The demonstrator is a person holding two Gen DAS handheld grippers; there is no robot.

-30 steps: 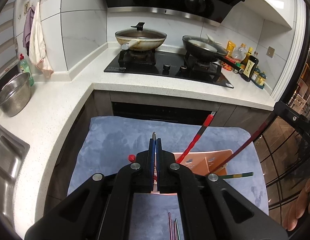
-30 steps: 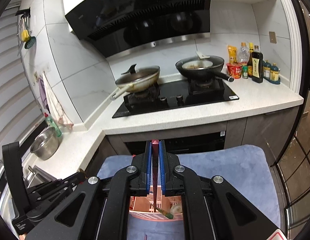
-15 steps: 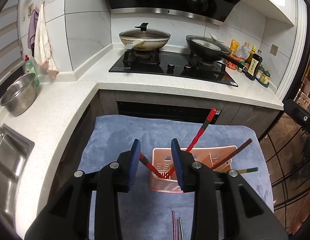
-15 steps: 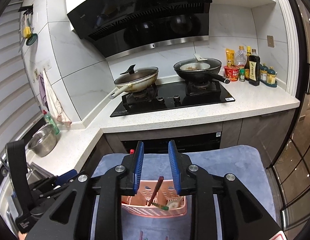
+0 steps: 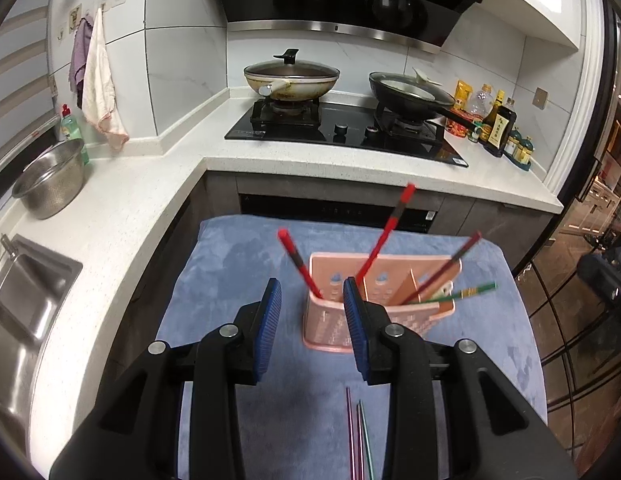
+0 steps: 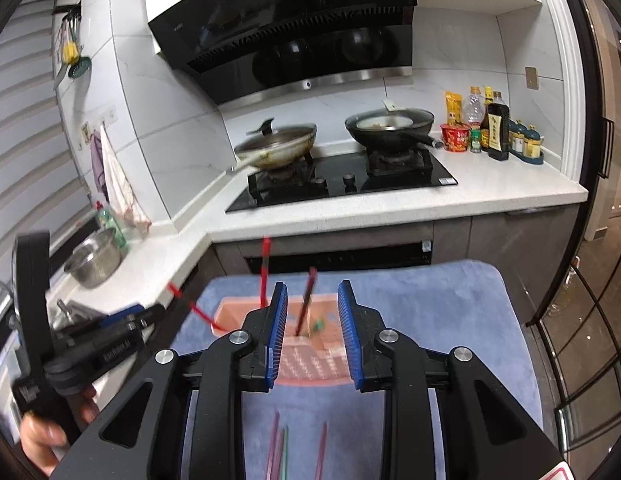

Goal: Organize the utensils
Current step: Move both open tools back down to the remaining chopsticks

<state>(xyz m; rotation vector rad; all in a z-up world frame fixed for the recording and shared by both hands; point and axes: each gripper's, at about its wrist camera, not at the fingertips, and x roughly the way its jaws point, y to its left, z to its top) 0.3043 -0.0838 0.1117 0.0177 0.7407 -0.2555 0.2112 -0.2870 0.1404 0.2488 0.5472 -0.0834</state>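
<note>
Blue mat (image 5: 238, 264) is lying under both grippers, w/ the white counter (image 5: 122, 208) beyond it. Pink utensil caddy (image 5: 384, 280) is sitting on the mat just ahead of the left gripper (image 5: 312, 298), slightly to its right; red chopsticks (image 5: 384, 232) are leaning inside. Left gripper jaws have just been opening and are standing apart, nothing btw them. Right gripper (image 6: 312, 300) jaws likewise have just been opening, apart and empty, caddy directly ahead. Loose chopsticks (image 5: 360, 436) are lying on the mat below the left gripper.
</note>
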